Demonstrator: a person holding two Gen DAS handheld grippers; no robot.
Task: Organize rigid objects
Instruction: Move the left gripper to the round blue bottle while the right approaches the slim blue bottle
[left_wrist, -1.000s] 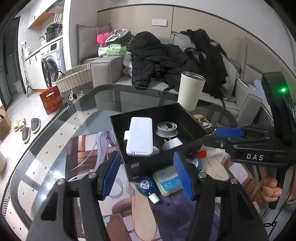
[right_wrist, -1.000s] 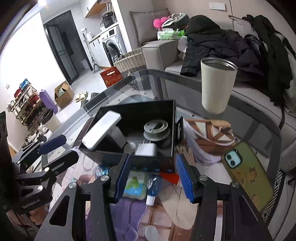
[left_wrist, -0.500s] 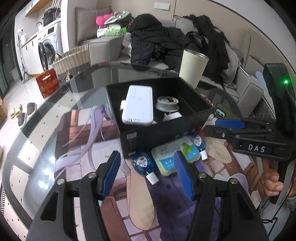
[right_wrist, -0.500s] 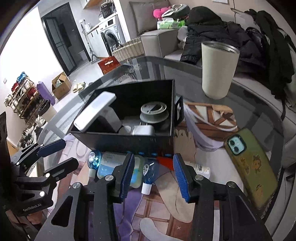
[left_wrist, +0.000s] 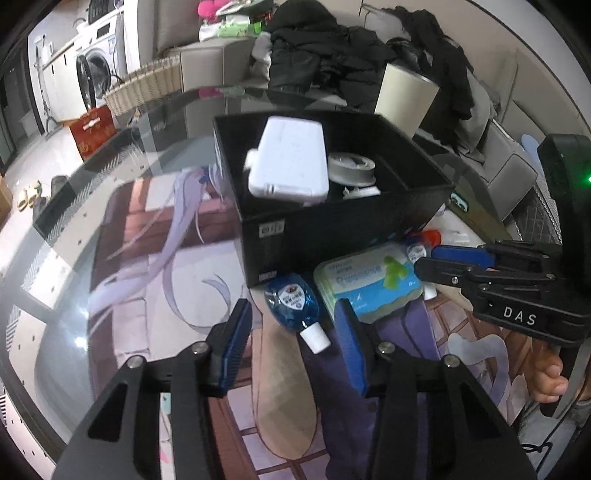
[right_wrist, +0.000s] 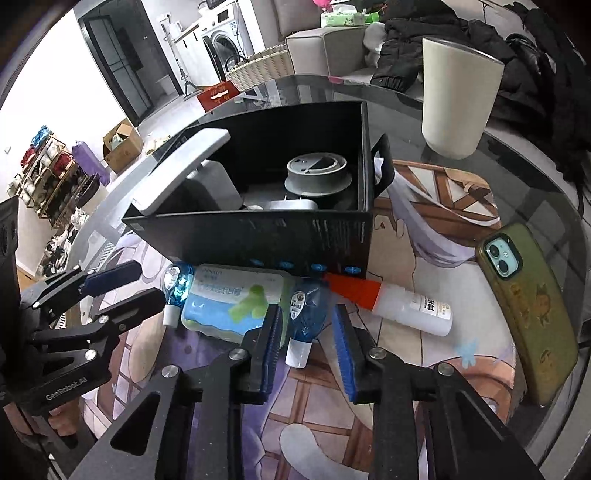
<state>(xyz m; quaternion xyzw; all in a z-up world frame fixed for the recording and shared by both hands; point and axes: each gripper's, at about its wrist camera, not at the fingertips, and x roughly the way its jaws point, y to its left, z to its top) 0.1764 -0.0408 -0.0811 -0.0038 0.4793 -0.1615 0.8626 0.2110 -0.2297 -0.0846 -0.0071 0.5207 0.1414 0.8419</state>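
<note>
Black box (left_wrist: 332, 236), on the glass tabletop (left_wrist: 92, 221): already stocked with a white power bank (left_wrist: 290, 162), a grey spool (right_wrist: 317, 173) and a white plug adapter (right_wrist: 291, 205).

Items left outside, along the box's near wall:
- Blue bottle, white cap (left_wrist: 295, 302), at 6 o'clock of the box in the left wrist view.
- Second blue bottle (right_wrist: 308, 314), at 6 o'clock of the box in the right wrist view.
- Wipes pack (right_wrist: 229, 306), lodged between the two bottles.
- Orange-capped white bottle (right_wrist: 399, 301), at 5 o'clock of the box.
- Phone in green case (right_wrist: 528, 306), at 3 o'clock, well apart.
- Cream tumbler (right_wrist: 458, 96), at 1 o'clock.

Left gripper (left_wrist: 291, 347): jaws apart, empty, the first blue bottle's cap framed between the pads.
Right gripper (right_wrist: 306, 354): jaws apart, empty, the second blue bottle's cap bracketed.

Progress is judged partial: three items are boxed, several remain.
</note>
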